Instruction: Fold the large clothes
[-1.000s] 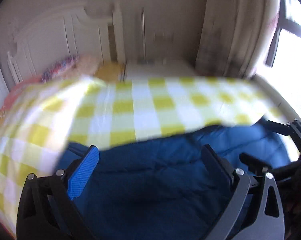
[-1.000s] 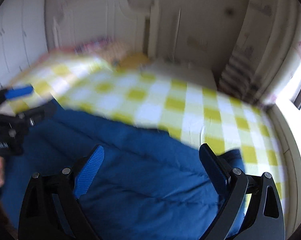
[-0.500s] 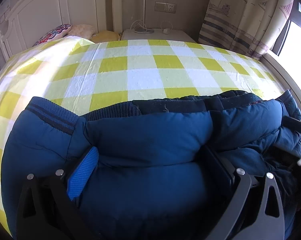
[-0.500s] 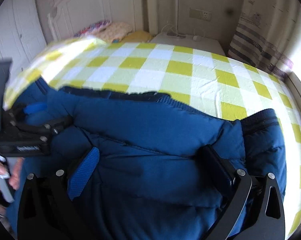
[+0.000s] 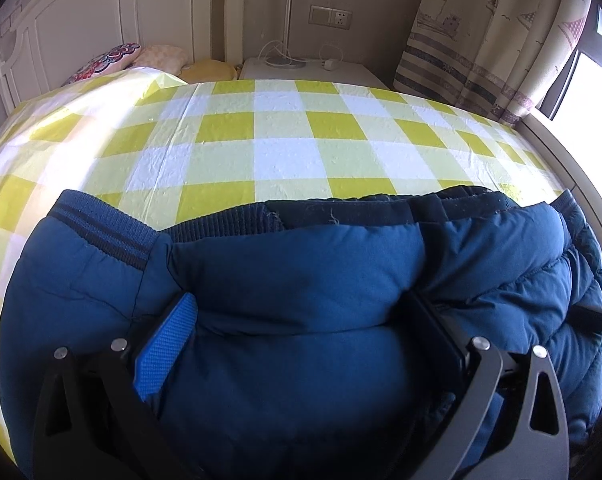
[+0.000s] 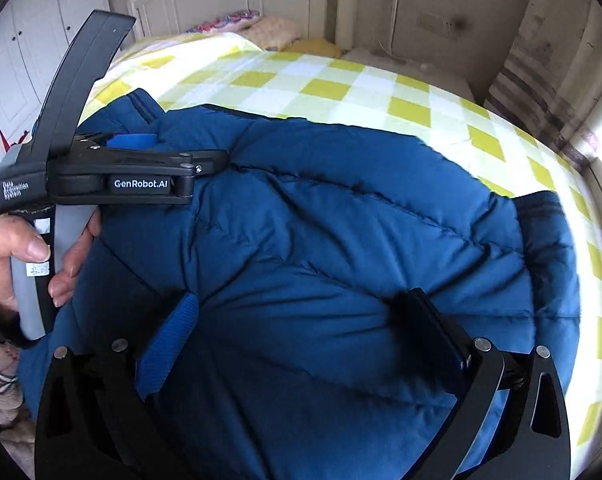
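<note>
A: Now that the blue padded jacket point(image 5: 301, 292) has been brought down onto the yellow checked bedspread point(image 5: 285, 148), what has been changed?

B: A second ago the jacket was being swung through the air and the cover behind it was blurred. It is now laid across the near edge of the bed, its ribbed hem point(image 5: 113, 232) turned towards the headboard point(image 5: 101, 20).

A: And how are the jaws seen?

B: The left gripper point(image 5: 305, 320) is spread wide, with a thick bulge of padding lodged between its fingers. The right gripper point(image 6: 301, 320) is spread the same way over the quilted body. Whether the cloth is truly pinched or only pressed cannot be told; the fabric swallows the pads.

A: What is implied for the folding?

B: The laying-out is judged done, and smoothing or a first fold is likely due next. The left tool is seen from the right camera, held in a hand point(image 6: 17, 256) at the jacket's left side.
</note>
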Demonstrator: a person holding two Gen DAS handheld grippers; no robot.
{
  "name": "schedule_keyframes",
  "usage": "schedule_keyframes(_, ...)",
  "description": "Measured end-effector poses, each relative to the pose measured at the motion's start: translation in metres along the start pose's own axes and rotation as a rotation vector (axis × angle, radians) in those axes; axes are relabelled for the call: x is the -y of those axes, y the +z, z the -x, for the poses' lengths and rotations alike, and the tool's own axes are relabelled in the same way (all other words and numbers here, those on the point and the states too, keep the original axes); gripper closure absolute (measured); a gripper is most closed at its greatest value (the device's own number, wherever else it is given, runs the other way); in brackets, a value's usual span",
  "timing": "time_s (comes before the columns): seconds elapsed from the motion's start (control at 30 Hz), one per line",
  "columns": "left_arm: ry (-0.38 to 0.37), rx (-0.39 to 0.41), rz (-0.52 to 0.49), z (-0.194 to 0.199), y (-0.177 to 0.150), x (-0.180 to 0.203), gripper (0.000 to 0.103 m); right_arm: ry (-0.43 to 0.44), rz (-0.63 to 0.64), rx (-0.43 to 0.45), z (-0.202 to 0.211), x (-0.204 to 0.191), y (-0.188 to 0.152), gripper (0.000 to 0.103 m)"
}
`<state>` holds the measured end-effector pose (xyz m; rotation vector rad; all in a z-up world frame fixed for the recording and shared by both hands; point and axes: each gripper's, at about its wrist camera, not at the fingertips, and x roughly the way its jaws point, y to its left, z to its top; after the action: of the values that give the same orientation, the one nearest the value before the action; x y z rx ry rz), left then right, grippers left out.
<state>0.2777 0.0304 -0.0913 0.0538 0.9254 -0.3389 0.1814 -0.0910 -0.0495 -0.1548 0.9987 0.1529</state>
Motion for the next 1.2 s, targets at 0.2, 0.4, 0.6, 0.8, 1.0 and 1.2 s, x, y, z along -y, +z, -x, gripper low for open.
schedule_keyframes(0.2,-0.006,0.001,0.004,0.001,0.0,-0.001,0.002,-0.234,-0.023,0.153,0.02,0.051,0.033,0.006)
schedule_keyframes(0.4,-0.025,0.004,0.015,0.002,0.0,-0.003,0.002,-0.032,-0.35,0.071,-0.035,0.135,0.003,0.016)
schedule_keyframes(0.6,0.028,-0.023,0.034,0.01,0.006,0.001,0.004,-0.042,-0.357,0.089,-0.035,0.135,-0.001,0.016)
schedule_keyframes(0.8,0.04,0.138,-0.133,0.058,0.037,0.074,0.002,-0.031,-0.361,0.091,-0.034,0.135,-0.005,0.015)
schedule_keyframes(1.0,0.065,-0.063,-0.208,-0.028,0.034,0.105,0.002,-0.018,-0.374,0.102,-0.035,0.138,-0.006,0.015)
schedule_keyframes(1.2,-0.003,0.037,-0.107,0.014,0.039,0.059,0.008,-0.008,-0.382,0.105,-0.034,0.14,-0.007,0.015)
